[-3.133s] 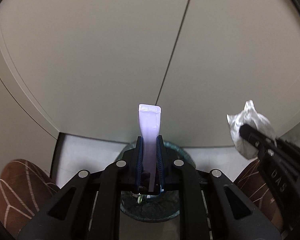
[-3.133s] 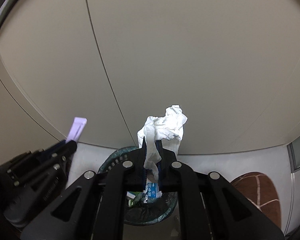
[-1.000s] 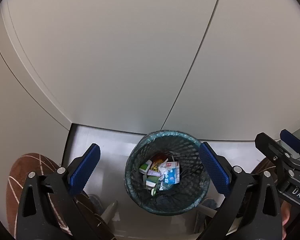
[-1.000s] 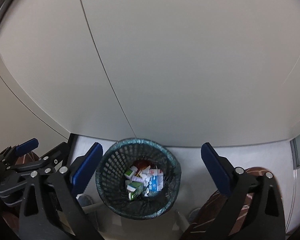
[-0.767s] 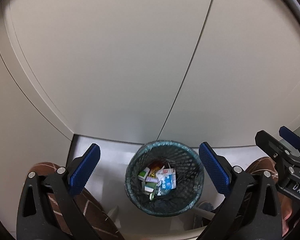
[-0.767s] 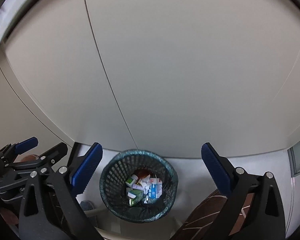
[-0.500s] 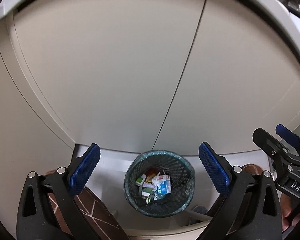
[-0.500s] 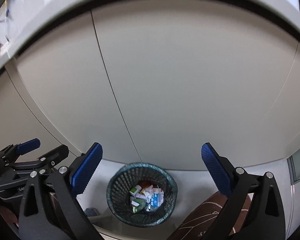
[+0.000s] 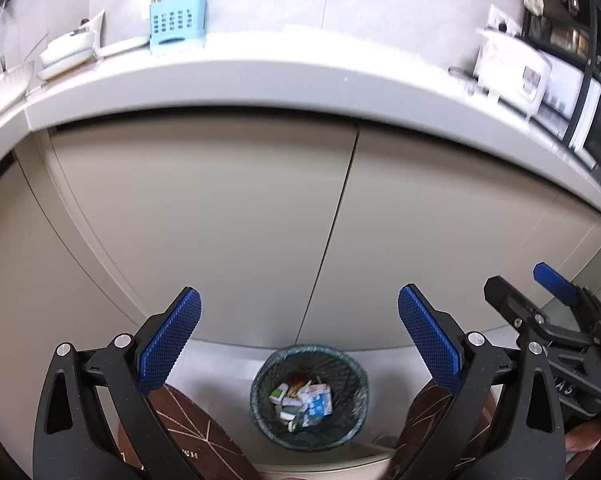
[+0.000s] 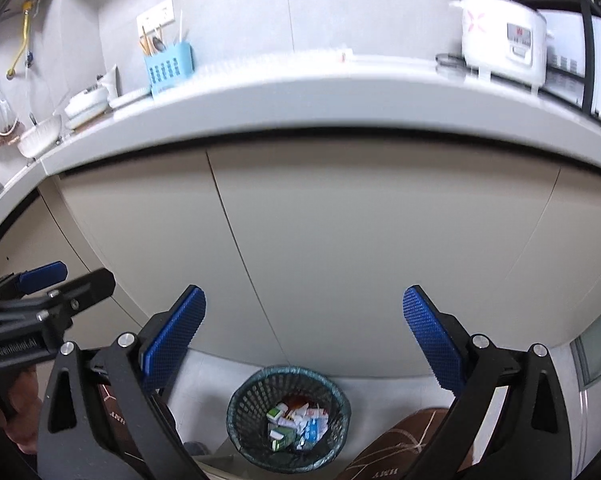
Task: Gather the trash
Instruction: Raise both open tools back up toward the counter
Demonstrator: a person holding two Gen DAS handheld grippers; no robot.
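A dark mesh trash basket (image 9: 342, 364) stands on the floor against the beige cabinet doors, far below both grippers; it also shows in the right wrist view (image 10: 240, 400). Several small cartons and crumpled paper (image 9: 302, 400) lie inside it, also seen in the right wrist view (image 10: 296, 424). My left gripper (image 9: 300, 334) is wide open and empty. My right gripper (image 10: 304, 334) is wide open and empty. Each gripper shows at the edge of the other's view, the right one (image 9: 548, 304) and the left one (image 10: 56, 292).
A white countertop (image 9: 300, 80) runs above the cabinets, carrying a blue utensil caddy (image 9: 176, 22), white bowls (image 9: 66, 50) at left and a white rice cooker (image 10: 500, 36) at right. A microwave (image 9: 596, 132) stands far right. Brown slippers (image 9: 192, 436) are beside the basket.
Both grippers, earlier shut on a lilac strip and a paper wad, opened and are empty. They have risen; the basket looks smaller and the countertop has come into view.
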